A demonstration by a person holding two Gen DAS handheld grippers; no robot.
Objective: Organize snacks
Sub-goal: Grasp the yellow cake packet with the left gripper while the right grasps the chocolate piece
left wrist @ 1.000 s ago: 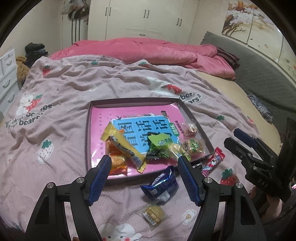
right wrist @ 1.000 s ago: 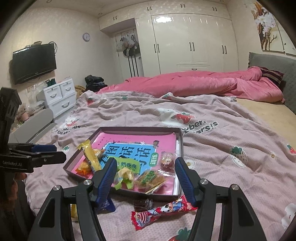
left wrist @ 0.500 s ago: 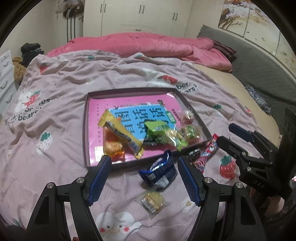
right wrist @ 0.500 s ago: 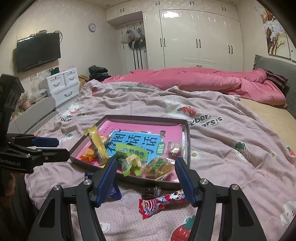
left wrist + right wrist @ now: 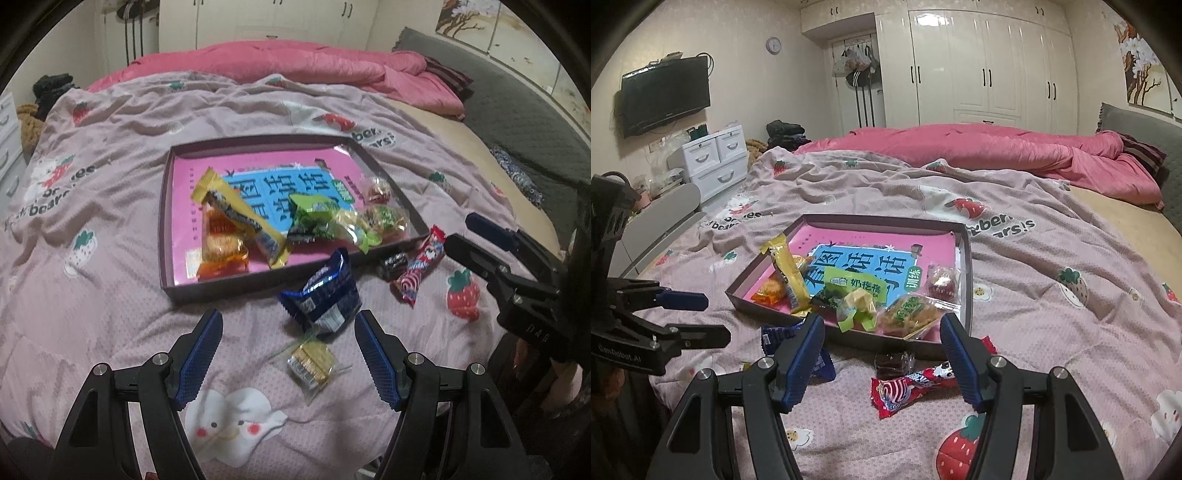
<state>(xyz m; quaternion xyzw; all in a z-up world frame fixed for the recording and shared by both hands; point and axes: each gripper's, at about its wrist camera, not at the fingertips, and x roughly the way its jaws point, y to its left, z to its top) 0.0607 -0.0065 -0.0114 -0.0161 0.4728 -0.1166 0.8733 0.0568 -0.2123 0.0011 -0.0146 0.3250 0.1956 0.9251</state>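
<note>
A dark shallow tray (image 5: pixel 165 236) with a pink and blue liner lies on the bed and holds a yellow bar (image 5: pixel 243 218), orange packets (image 5: pixel 221 251) and green packets (image 5: pixel 314 210). Outside its near edge lie a blue packet (image 5: pixel 325 295), a small clear-wrapped biscuit (image 5: pixel 310 360), a dark candy (image 5: pixel 393 264) and a red striped candy (image 5: pixel 421 269). My left gripper (image 5: pixel 289 321) hangs open above the blue packet and the biscuit, touching neither. My right gripper (image 5: pixel 882 325) is open over the dark candy (image 5: pixel 892 362) and red candy (image 5: pixel 908 384), holding nothing.
The bed wears a mauve strawberry-print blanket (image 5: pixel 110 184) with a pink duvet (image 5: pixel 997 155) bunched at the far end. White drawers (image 5: pixel 716 158) and a wall television (image 5: pixel 665 96) stand to the left. A grey headboard (image 5: pixel 517 110) runs along the right.
My left gripper has sunk and drawn back toward the near edge, so the tray sits higher in its view and the blue packet and biscuit lie between its fingers. The right gripper has barely shifted.
</note>
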